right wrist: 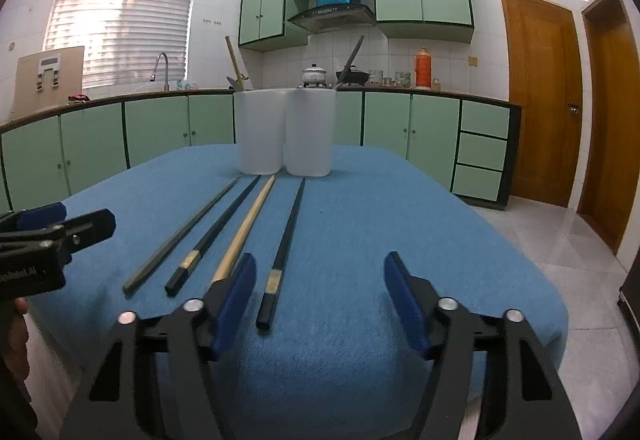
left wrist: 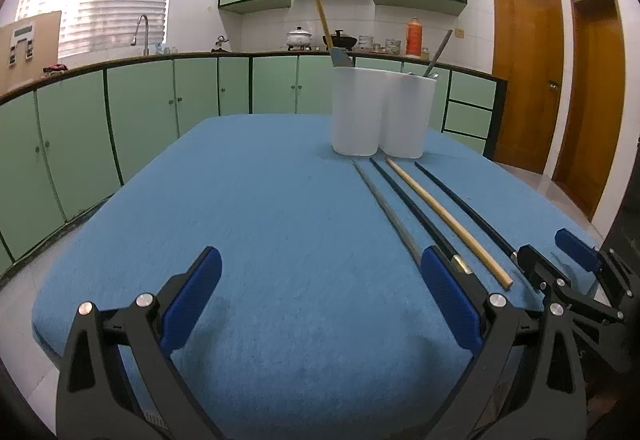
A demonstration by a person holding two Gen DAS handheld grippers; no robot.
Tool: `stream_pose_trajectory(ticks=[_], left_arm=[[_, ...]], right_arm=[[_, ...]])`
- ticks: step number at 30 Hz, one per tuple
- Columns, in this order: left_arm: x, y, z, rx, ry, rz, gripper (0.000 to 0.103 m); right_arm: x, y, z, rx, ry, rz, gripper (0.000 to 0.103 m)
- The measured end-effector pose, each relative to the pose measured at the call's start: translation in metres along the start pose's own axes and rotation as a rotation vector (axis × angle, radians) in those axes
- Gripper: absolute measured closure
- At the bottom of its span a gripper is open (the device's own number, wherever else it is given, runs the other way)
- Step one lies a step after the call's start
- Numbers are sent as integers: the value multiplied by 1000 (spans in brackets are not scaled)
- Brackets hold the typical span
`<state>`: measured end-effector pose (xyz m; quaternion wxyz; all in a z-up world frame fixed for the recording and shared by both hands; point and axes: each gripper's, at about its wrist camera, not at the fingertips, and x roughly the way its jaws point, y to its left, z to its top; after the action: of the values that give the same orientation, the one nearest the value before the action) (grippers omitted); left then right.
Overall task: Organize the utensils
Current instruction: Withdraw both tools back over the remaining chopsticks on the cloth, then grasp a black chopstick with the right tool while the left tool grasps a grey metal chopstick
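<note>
Four chopsticks (right wrist: 236, 232) lie side by side on the blue desk (right wrist: 380, 224) before the white holder (right wrist: 286, 131); left gripper (left wrist: 320, 300) and right gripper (right wrist: 320, 304) both released, jaws apart, grasping nothing

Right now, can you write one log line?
left gripper: open, empty | right gripper: open, over black chopstick | holder: upright

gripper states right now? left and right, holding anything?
Left gripper: open wide, holding nothing.
Right gripper: open, holding nothing; the rightmost black chopstick lies on the blue cloth between its fingers, not gripped.
</note>
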<state>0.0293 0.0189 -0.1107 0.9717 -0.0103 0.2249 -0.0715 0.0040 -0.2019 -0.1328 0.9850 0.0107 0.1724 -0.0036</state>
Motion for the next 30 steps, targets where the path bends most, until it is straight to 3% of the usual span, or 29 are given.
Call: stream_pose_trajectory(ticks=[9,17,30], left_arm=[[-1,-3,-2,-6,7,-4,6],[-3,-8,-4,-6,6,-9,6],[-8,-24,-10,-6,-1,-32,6]], right_arm=[[-3,10,-8,-34,-17,-12,63],[-6,21,-14,-61,-31,-3,91],[-7,20,-15,-47,-42,3,96]])
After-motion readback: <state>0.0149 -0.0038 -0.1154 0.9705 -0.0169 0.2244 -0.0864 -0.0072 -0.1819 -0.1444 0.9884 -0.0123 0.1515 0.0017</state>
